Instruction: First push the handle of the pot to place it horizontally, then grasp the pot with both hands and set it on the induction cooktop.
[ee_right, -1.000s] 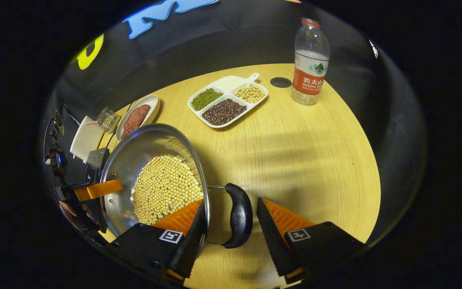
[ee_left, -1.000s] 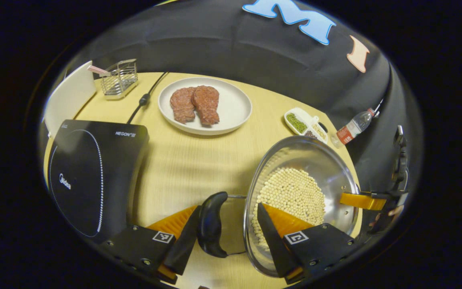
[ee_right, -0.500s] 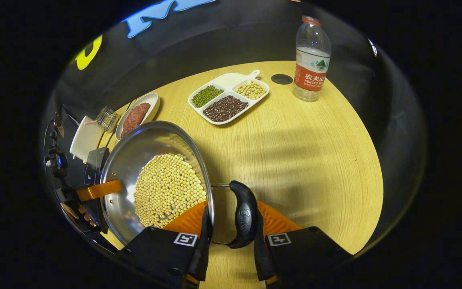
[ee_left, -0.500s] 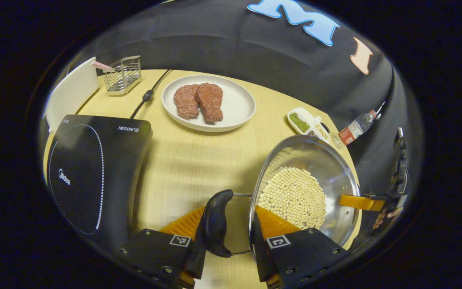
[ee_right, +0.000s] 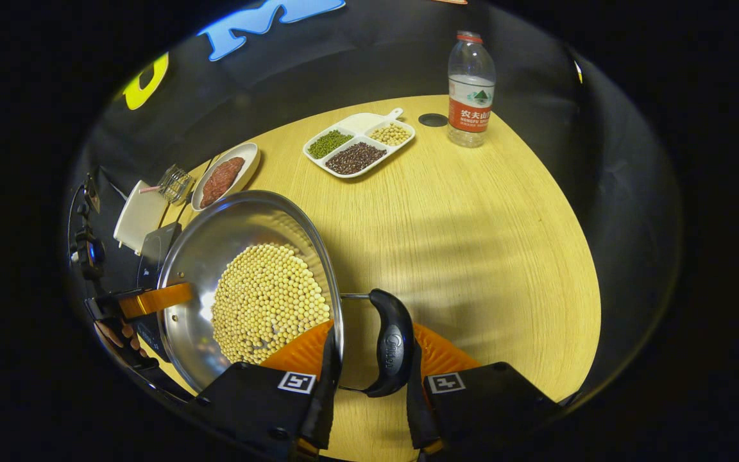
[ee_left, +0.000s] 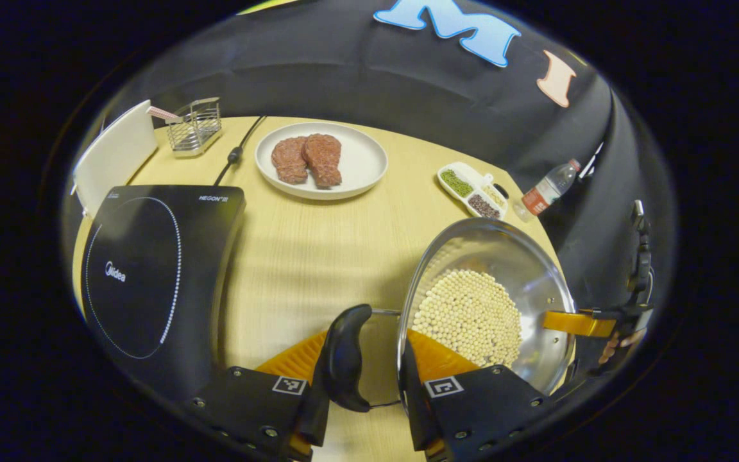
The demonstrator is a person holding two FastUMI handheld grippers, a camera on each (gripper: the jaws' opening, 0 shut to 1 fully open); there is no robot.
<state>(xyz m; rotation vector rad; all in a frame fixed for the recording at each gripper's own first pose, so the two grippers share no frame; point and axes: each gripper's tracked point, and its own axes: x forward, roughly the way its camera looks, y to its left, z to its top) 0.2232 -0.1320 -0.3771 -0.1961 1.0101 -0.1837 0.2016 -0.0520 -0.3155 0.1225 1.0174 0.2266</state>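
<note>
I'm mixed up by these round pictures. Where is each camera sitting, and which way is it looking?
Left gripper view: rides on the left gripper, shut on one pot handle; looks over the table toward the induction cooktop and steak plate.
Right gripper view: rides on the right gripper, shut on the other pot handle; looks toward the bean tray and water bottle.
Shared: the soybean-filled pot, and each view shows the opposite gripper farther off.

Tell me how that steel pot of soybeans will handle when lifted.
The pot probably feels heavy: soybeans cover its bottom. Loose beans may shift if it tilts. The left gripper and right gripper hold its side handles, so it should lift level.
</note>
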